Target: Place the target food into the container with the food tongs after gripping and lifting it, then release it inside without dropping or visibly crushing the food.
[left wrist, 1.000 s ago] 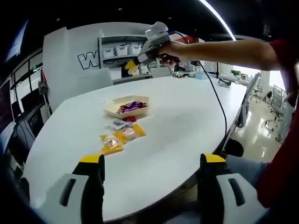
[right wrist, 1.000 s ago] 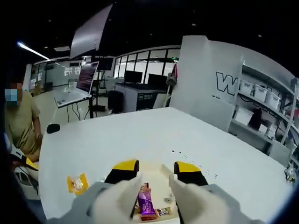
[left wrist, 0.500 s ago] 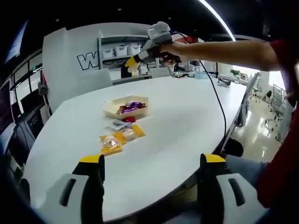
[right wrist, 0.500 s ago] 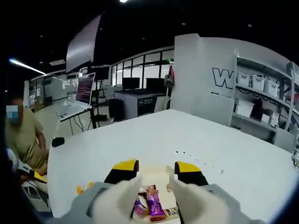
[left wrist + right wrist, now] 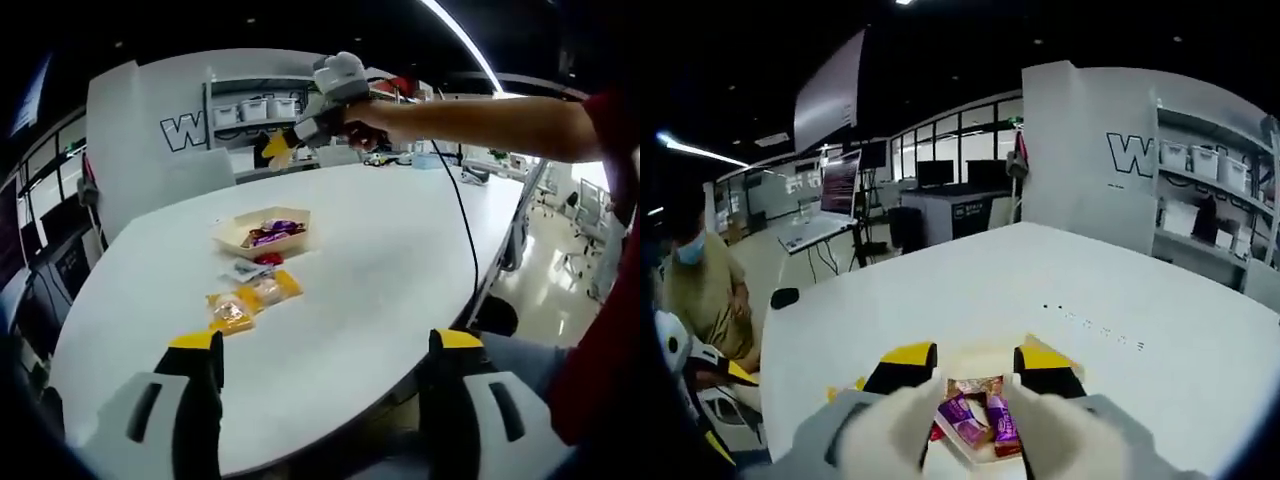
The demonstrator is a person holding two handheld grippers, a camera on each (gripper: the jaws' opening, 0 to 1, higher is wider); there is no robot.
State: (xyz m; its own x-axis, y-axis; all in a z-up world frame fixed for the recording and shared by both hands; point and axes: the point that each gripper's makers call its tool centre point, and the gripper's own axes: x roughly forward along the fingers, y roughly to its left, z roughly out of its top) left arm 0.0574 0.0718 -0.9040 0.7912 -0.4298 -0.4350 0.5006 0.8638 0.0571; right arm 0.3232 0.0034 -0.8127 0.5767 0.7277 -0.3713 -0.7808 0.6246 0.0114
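Observation:
A shallow cream tray [image 5: 229,238] on the white table holds purple-wrapped candies [image 5: 272,230]. In front of it lie a red packet [image 5: 267,258], a white packet [image 5: 243,270] and two yellow snack packets [image 5: 232,314]. My left gripper [image 5: 325,345] hangs open and bare over the table's near edge, well short of the food. A hand holds my right gripper [image 5: 279,149] high in the air above the tray. In the right gripper view, my right gripper [image 5: 976,362] is open, and the tray [image 5: 978,364] with the purple candies [image 5: 962,420] lies below, between its jaws.
The white table [image 5: 380,260] is wide, with bare surface to the right of the food. A cable [image 5: 470,230] hangs from the right gripper across it. Shelves with bins [image 5: 250,108] stand behind. A seated person [image 5: 702,295] is at the left of the right gripper view.
My right gripper has shifted a little left above the tray, and in its own view more of the tray and candies has come in between its jaws. The left gripper has barely moved.

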